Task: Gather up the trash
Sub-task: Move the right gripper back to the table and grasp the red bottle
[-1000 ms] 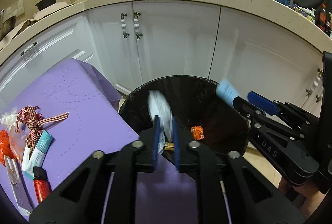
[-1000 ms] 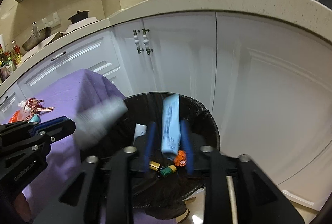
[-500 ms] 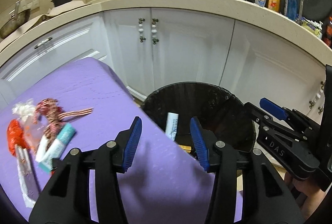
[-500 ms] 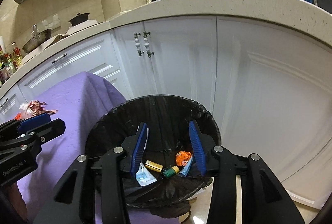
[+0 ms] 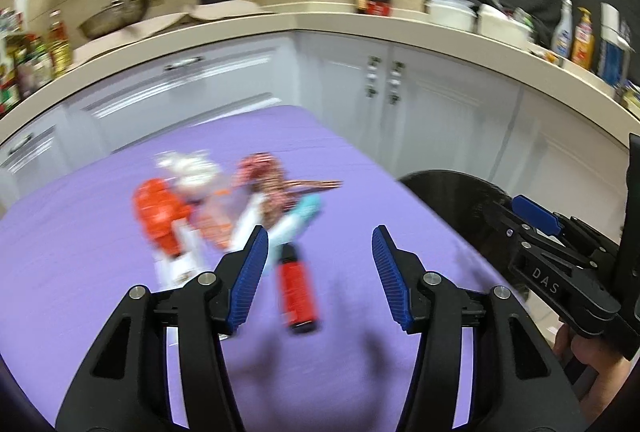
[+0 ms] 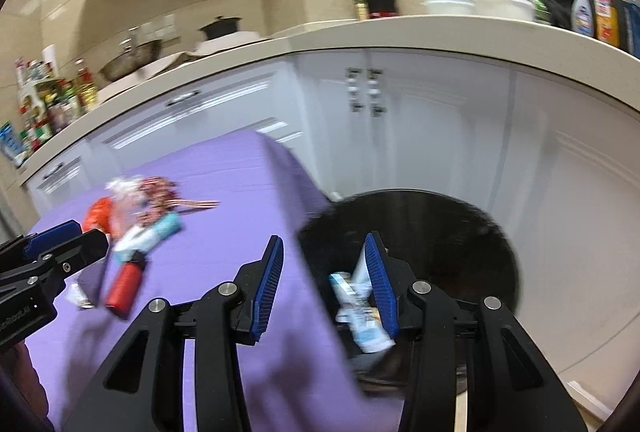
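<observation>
Blue-padded and spread wide with nothing between its fingers, the left gripper hangs over the purple tablecloth; just ahead of its pads lies a red cylinder with a black cap, and beyond that, touching one another in a blurred heap, a teal-and-white tube, an orange wrapper, crumpled clear plastic and a red-checked ribbon; all of this litter sits on the cloth, well apart from the bin. Equally splayed and empty, the right gripper hovers at the table's corner, one pad over the cloth and the other over the black-lined trash bin, which stands on the floor just beside the table and in front of the white cabinets; inside the bin a white-and-blue packet shows near the right pad, the rest of the contents too dark and blurred to tell. In the left wrist view the bin's rim shows at the table's edge, behind the right gripper's body; its inside is hidden there.
</observation>
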The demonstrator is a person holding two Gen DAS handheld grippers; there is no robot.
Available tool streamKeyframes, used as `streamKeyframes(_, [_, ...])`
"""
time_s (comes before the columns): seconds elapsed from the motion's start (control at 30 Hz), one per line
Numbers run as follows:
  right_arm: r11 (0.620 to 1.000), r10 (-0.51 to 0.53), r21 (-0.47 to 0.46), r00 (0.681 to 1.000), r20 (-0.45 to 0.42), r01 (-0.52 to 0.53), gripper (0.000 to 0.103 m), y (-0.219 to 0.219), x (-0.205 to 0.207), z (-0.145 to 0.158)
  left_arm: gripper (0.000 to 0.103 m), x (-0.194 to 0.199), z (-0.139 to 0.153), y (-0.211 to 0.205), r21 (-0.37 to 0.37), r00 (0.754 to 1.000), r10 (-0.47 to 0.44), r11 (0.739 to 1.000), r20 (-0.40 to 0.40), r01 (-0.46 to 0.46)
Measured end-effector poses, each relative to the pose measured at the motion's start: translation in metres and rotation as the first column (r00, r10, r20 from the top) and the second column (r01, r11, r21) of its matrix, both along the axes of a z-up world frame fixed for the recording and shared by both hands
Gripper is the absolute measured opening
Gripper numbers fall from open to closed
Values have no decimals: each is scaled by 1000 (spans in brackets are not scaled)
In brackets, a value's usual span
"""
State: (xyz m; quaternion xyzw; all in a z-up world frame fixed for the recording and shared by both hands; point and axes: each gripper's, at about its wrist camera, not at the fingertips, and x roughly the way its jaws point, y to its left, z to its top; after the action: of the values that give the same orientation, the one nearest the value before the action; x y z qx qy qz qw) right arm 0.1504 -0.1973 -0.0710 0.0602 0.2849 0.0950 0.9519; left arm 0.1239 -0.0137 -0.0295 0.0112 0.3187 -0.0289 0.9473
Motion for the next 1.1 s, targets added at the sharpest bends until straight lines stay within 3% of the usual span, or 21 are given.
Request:
streamKeyframes(0.27, [988,152,-26,988,5,-152,43,74,-12,7,53,-31,4,72,-5,987,160,987,6,-160])
streamKeyframes(0.63, [967,242,-71,969,-42,-245,45,136,-13,-1,53,-57,-7,145,-7,952,307,952,-11,-307])
streamKeyframes(1.0, [958,251,-98,954,-165,-269,45,153,-3,-19,53,-54,-22,163,-50,949,311,948,-44,-313])
streamKeyframes(1.1, [955,260,-87,943,-206,-282,39,155,1,-25,53,-52,-24,159,-56,954,295,953,-45,-297])
